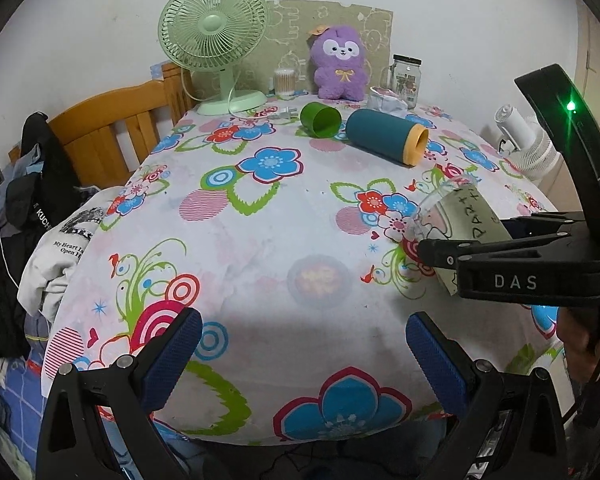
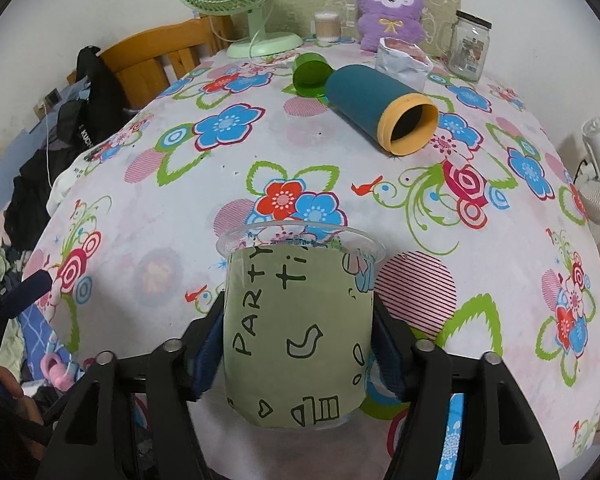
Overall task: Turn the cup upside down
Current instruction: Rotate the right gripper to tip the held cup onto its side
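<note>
While the left gripper (image 1: 304, 344) gapes apart, the right gripper (image 2: 300, 344) clamps a clear, green-lined "PARTY" cup (image 2: 296, 332).

I count three cups: one clear printed cup (image 2: 300, 328), one green cup (image 1: 320, 120), one teal tumbler (image 1: 388, 136). Two fans: green fan (image 1: 214, 40), white fan (image 1: 528, 140). One plush toy (image 1: 340, 64), one glass jar (image 1: 406, 76).
</note>
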A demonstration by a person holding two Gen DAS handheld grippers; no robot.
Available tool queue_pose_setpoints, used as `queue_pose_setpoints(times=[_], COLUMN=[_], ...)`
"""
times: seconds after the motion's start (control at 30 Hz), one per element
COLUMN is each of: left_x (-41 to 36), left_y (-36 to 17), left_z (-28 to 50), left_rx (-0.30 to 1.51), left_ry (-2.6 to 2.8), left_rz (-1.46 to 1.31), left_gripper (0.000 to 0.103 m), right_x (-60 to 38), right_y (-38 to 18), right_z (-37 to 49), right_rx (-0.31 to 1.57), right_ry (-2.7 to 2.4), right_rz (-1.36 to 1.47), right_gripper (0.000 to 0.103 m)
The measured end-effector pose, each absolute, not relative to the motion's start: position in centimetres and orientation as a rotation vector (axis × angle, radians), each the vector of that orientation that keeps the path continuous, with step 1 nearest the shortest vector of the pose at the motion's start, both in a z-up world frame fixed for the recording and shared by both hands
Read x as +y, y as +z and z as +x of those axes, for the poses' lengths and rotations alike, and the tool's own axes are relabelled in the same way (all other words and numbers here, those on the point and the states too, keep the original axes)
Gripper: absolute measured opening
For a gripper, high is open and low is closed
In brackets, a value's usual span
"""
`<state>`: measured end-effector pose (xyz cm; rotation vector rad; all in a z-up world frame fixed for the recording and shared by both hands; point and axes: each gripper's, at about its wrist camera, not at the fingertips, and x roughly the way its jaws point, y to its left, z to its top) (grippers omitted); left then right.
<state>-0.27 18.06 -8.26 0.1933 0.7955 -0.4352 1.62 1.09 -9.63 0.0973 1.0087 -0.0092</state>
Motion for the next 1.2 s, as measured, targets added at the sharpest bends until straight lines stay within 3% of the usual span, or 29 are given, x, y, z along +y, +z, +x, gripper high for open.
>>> queue_pose_setpoints(times=[0.07,0.2,0.6,0.87,1.2], left_x=[18.0,17.8,12.6,6.9,5.6], left_y=[-8.2,-7.9,-6.6,-7.2,-9.4], left_z=[-0.3,-0.3,-1.4,-2.2,-1.6], left_rx=[0.790,0.774,0.711,0.692,0.713], left_ry=[-0.430,-0.433,-0.538,-0.565,-0.468], left_rz=[0.192,0.180,0.204,0.228,0.181], left_gripper=[0.103,0.103,0.103,0.103,0.103], right_x=[0.9,-0.2,-11.1,-17.0,-18.3], right_y=[-9.4,-8.3,-3.0,-4.4,-6.8], right_z=[1.4,0.7,-7.4,-12.2,-12.8], right_rx=[1.003,0.977,0.767,0.722,0.739], right_ry=[-0.013,-0.015,-0.173,-0.258,-0.233], right_rz=[0.100,0.144,0.357,0.494,0.533], right_gripper=[0.087,0.093,0.098,0.098,0.098])
